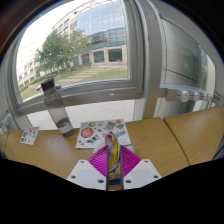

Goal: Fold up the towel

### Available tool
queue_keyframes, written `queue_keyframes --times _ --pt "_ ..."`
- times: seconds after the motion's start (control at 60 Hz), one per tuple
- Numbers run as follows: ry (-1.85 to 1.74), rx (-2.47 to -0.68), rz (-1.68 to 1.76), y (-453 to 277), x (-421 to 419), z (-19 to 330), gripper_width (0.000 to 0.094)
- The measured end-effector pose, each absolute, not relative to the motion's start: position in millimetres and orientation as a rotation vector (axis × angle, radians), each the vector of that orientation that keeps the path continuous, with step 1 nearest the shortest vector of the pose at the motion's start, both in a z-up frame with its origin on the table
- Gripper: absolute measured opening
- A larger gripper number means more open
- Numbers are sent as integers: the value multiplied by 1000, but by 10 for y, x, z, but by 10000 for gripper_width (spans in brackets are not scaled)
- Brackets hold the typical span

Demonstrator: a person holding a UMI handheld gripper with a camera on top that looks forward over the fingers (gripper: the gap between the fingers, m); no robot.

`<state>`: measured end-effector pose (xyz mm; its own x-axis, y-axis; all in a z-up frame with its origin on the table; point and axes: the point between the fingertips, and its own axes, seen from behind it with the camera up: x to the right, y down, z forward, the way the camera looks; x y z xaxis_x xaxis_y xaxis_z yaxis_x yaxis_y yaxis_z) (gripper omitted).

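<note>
Closest in, my gripper [113, 165] has jaws pinched on a yellowish towel [112, 152] fold; I should lift it clear of the surface [60, 150] before carrying over.

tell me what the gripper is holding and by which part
The gripper is shut on a patterned multicoloured towel, pinching a bunched fold of it between the fingers.

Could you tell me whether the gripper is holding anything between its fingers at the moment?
Yes, the gripper is shut on a colourful folded towel, which stands pinched between its pink pads above the wooden table.
</note>
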<state>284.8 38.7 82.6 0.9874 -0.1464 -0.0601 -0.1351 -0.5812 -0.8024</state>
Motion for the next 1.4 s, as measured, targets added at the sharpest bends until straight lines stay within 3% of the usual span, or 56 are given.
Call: queue_keyframes --times 0.167,0.233,0.35,0.45,0.6,0.717,1.117,1.4 --pt "195 -2266 -302 271 3910 250 428" --pt "203 -2280 -278 210 4021 137 493" --pt "198 -2204 -175 237 3968 348 656" --pt "153 -2134 -107 260 3700 733 732" --pt "76 -2037 19 133 2963 1272 766" --pt "33 -1993 61 -49 2352 1437 779" --pt "-14 -2067 108 -881 969 931 802" --pt "-66 -2064 84 -1205 648 898 803"
